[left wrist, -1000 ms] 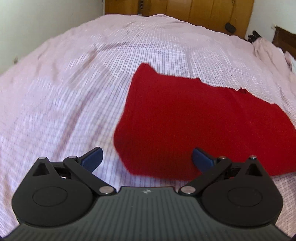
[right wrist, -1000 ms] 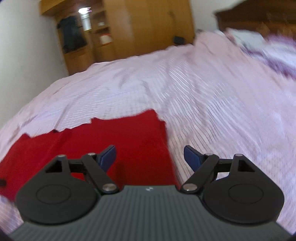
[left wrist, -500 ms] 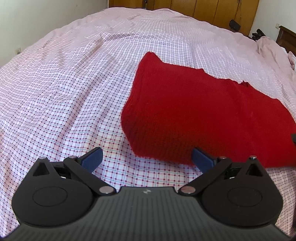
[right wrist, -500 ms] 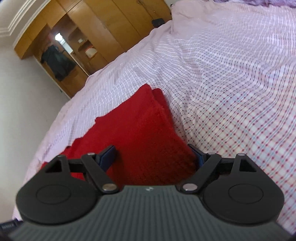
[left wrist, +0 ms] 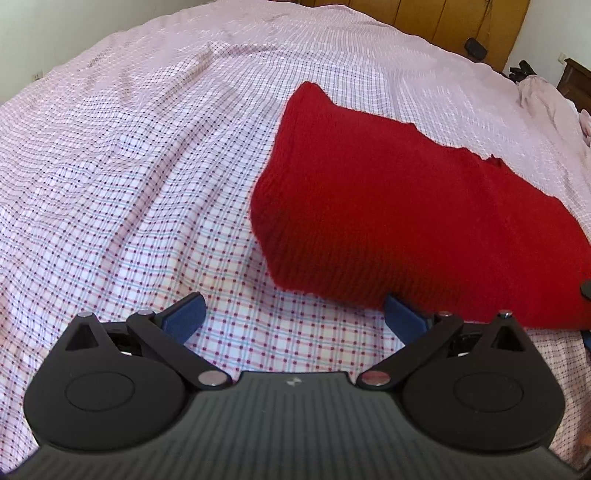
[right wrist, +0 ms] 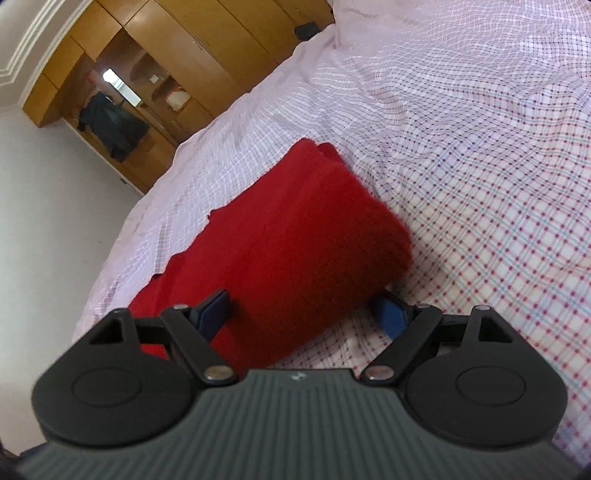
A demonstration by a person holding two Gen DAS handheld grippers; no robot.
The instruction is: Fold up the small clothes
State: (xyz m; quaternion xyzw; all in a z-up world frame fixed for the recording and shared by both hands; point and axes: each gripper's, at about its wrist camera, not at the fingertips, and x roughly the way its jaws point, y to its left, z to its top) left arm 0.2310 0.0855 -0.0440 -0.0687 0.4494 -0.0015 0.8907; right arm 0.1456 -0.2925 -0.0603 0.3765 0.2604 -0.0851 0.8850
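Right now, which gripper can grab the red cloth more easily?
Probably the right gripper: its open jaws already straddle an end of the red cloth. The left gripper mostly has checked bedsheet between its jaws, the cloth only beside one finger.

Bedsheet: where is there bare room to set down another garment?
The sheet is bare left of the red garment, up to the wardrobe. Right wrist view: bare to its right too. Pink bedding crowds the far right corner.

Both grippers, left (left wrist: 293,314) and right (right wrist: 304,312), jaws wide.
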